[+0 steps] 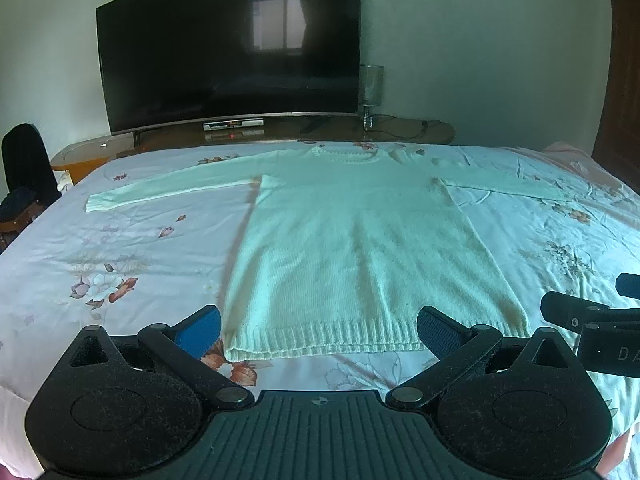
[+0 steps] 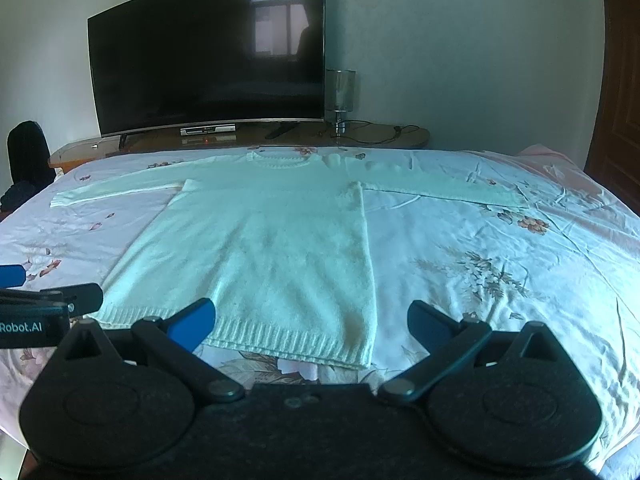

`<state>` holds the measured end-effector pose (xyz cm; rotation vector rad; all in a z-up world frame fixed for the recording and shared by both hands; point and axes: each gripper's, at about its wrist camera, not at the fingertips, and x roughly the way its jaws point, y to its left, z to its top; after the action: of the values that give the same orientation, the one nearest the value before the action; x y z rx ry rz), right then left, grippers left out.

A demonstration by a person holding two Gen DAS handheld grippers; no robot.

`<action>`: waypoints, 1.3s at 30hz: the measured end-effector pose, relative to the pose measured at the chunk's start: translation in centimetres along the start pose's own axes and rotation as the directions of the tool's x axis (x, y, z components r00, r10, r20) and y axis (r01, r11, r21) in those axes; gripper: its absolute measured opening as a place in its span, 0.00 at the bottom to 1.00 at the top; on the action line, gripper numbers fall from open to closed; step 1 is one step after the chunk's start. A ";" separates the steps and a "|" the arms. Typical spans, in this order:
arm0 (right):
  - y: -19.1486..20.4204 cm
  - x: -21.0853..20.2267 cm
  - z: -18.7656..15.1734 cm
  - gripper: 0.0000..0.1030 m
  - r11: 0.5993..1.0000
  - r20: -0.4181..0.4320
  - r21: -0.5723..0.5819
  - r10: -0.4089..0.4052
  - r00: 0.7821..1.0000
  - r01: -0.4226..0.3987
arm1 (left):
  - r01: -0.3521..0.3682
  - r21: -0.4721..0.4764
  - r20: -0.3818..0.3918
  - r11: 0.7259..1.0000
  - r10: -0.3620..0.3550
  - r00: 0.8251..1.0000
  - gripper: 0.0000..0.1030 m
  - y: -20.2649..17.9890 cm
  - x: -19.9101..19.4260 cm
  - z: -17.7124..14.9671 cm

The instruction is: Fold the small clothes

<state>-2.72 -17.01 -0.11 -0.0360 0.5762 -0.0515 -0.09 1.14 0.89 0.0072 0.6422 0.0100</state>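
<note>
Both jaws are spread wide, nothing grasped: the left gripper (image 1: pixel 320 330) and right gripper (image 2: pixel 312 324) are held just short of the hem. The white sweater (image 1: pixel 348 248) is laid flat on the floral bedsheet (image 1: pixel 120 248) at twelve o'clock, neckline pointed toward the television (image 1: pixel 228 48), sleeves stretched toward nine and three.

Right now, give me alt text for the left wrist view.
A white sweater lies flat on a floral bedsheet, sleeves spread. The open left gripper hovers at its hem, the right gripper alongside; a dark TV stands behind.
</note>
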 end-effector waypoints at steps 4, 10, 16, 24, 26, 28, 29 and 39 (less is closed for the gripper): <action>0.1 0.0 0.0 1.00 1.000 0.001 -0.002 -0.001 1.000 0.001 | 0.000 0.000 -0.003 1.000 0.000 1.000 1.00 0.0 0.0 0.0; 0.1 0.0 0.1 1.00 1.000 0.002 -0.003 -0.001 1.000 0.001 | 0.002 -0.005 0.005 1.000 -0.002 1.000 1.00 0.1 -0.1 -0.1; 0.1 0.0 0.1 1.00 1.000 0.002 -0.003 -0.003 1.000 0.003 | 0.003 -0.005 0.006 1.000 -0.003 1.000 1.00 0.1 0.0 -0.1; 0.3 0.0 0.1 1.00 1.000 0.004 -0.004 -0.003 1.000 0.003 | 0.003 -0.006 0.008 1.000 -0.003 1.000 1.00 0.0 -0.1 -0.1; 0.4 0.0 0.2 1.00 1.000 0.003 -0.007 -0.002 1.000 0.002 | 0.003 -0.009 0.008 1.000 -0.003 1.000 1.00 0.0 -0.2 0.0; 0.4 0.0 0.2 1.00 1.000 0.002 -0.007 -0.001 1.000 0.001 | 0.005 -0.007 0.006 1.000 -0.005 1.000 1.00 0.0 -0.2 0.0; 0.3 0.0 0.2 1.00 1.000 0.002 -0.007 0.000 1.000 0.000 | 0.004 -0.005 0.006 1.000 -0.004 1.000 1.00 -0.1 -0.2 0.0; -0.1 -0.1 0.2 1.00 1.000 0.017 0.015 0.016 1.000 -0.017 | 0.005 -0.078 0.023 0.997 -0.003 1.000 1.00 0.6 -0.1 0.1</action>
<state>-2.67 -17.06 0.12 -0.0173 0.5591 -0.0394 -0.17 1.78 1.04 -0.0694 0.6182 0.0312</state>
